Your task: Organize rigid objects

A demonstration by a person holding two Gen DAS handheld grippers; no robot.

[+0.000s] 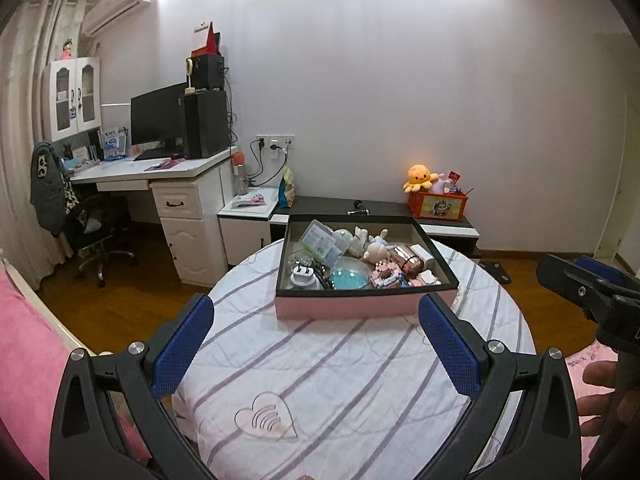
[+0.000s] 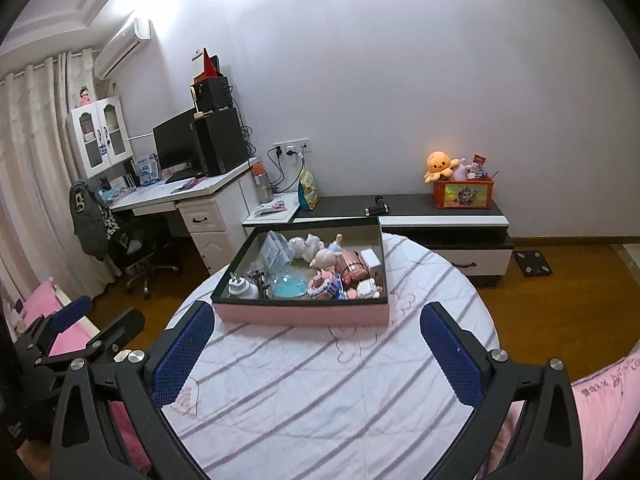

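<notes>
A pink box with a black rim is seen on the far half of the round tabletop, which is covered by a white cloth with purple stripes. The box is packed with small rigid items: a white plug adapter at the near left corner, a clear dome with blue contents beside it, a pink brick-built figure to its right, a clear plastic packet at the back left, a white figurine at the back middle, and a shiny copper-pink case toward the right. Exact contact between items cannot be told.

The left tool is held above the near part of the tabletop, short of the box, blue pads spread wide with nothing between them. The right tool is likewise released and empty, its pads wide apart, hovering near the box's front wall. The right tool is also glimpsed at the right edge of the left wrist view, with fingers of a hand below it.

Behind the tabletop, a low black-and-white cabinet carries an orange toy bin with an orange plush octopus. A white desk with a monitor is seen at left.
</notes>
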